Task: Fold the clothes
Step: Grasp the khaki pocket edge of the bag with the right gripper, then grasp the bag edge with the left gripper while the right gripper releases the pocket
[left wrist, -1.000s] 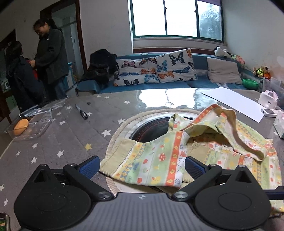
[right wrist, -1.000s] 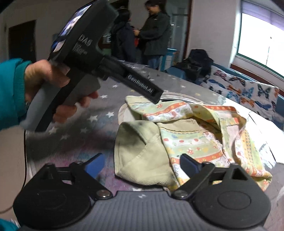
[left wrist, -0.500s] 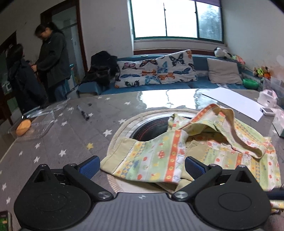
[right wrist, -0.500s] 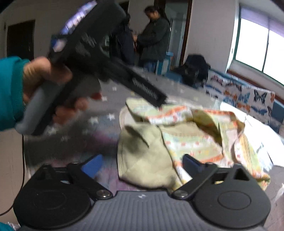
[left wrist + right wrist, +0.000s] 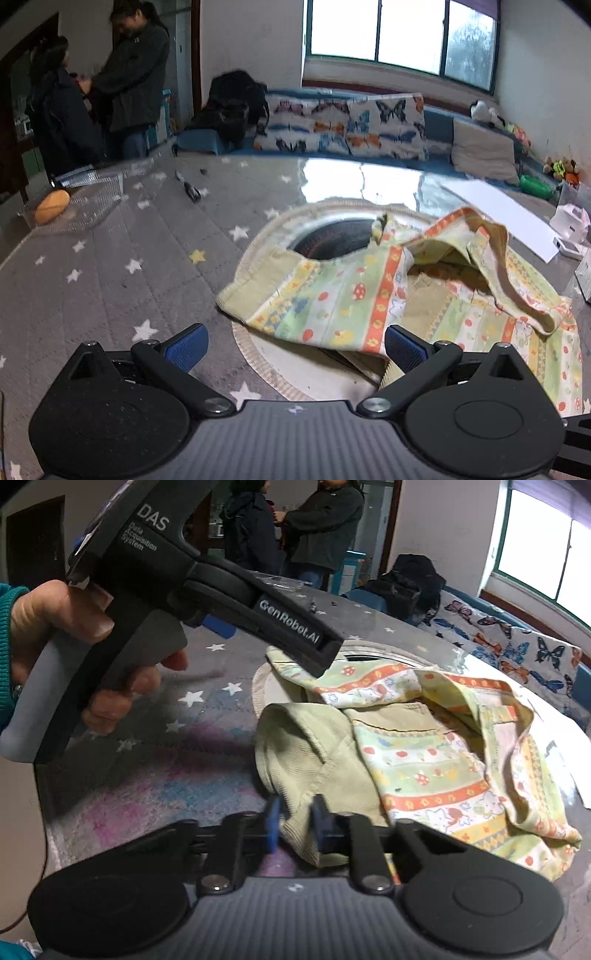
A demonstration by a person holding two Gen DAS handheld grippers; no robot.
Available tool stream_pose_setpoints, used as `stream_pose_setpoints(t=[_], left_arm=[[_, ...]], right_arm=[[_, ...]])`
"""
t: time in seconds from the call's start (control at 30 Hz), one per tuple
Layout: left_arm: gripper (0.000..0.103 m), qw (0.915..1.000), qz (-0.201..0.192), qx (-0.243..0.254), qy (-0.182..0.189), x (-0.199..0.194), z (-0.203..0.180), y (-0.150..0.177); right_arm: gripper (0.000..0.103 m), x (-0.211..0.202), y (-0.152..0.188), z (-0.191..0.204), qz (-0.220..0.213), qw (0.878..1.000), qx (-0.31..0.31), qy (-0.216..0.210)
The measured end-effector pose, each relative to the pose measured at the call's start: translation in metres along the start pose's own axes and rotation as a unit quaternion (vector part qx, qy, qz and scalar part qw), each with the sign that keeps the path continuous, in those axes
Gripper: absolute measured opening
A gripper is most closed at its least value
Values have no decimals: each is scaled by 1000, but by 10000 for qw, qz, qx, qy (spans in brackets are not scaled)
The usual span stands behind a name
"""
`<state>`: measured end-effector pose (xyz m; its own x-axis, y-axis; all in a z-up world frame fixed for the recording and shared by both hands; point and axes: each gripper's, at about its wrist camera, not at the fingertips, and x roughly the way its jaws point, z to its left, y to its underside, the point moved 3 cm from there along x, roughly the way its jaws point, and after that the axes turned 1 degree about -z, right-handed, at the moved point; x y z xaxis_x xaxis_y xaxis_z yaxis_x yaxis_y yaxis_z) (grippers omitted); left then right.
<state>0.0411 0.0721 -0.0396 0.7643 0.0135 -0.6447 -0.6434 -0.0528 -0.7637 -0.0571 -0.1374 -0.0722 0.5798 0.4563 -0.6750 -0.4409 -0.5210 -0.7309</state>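
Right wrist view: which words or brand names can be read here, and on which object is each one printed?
"DAS": top housing of the black hand-held left claw device.
"Data Acquisition System": small print beneath it, just readable.
"GenRobot.AI": side of that device's long black arm.
Crumpled yellow-green patterned child's garment: pictures only, no words.
Nothing else is readable.

Star-patterned table cover (image 5: 110, 266) bears garment (image 5: 369, 295), tray (image 5: 85, 199).

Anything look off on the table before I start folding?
The garment is crumpled, not flat: one printed strap arches up loosely and its plain lining is flipped outward. It also lies half over a round cutout in the tablecloth.
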Motion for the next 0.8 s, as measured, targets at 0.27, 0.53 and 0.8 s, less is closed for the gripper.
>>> stream_pose_setpoints(t=[0.27, 0.53, 0.8], left_arm=[[103, 9998, 95, 180, 91, 16, -14, -13], [100, 9981, 290, 375, 399, 16, -24, -2], [28, 9917, 582, 476, 1047, -15, -24, 40]], right_arm=[[7, -22, 6, -7, -152, 9998, -40, -115], [7, -59, 24, -5, -28, 9985, -250, -476], [11, -106, 41, -1, 157, 9942, -308, -1015]])
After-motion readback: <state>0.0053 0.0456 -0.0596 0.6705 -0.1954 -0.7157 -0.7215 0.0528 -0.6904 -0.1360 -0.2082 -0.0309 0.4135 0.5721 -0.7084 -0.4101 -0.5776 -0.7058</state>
